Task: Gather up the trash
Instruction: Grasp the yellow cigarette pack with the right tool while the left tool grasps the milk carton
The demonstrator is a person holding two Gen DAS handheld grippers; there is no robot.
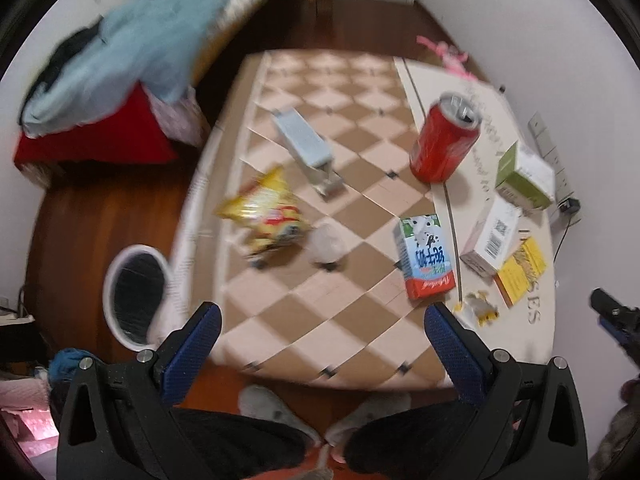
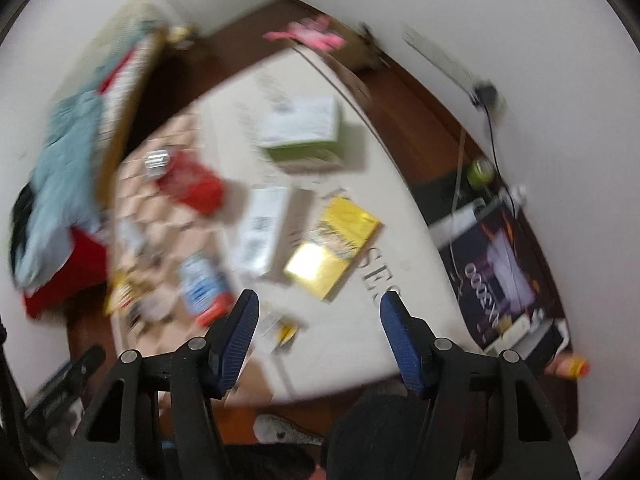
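Trash litters the checkered low table (image 1: 352, 332): red soda can (image 1: 442, 140) at one o'clock, crinkled yellow snack bag (image 1: 266, 214) at eleven, both grippers (left gripper (image 1: 320, 322), right gripper (image 2: 320, 312)) spread empty above, likely choosing a first pick

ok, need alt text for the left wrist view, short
The open left gripper hangs empty above a low table with a brown-and-cream checkered top, strewn with a red soda can, a yellow crinkled snack bag, a small milk carton and several cardboard boxes. A white-rimmed bin stands on the floor to the table's left.
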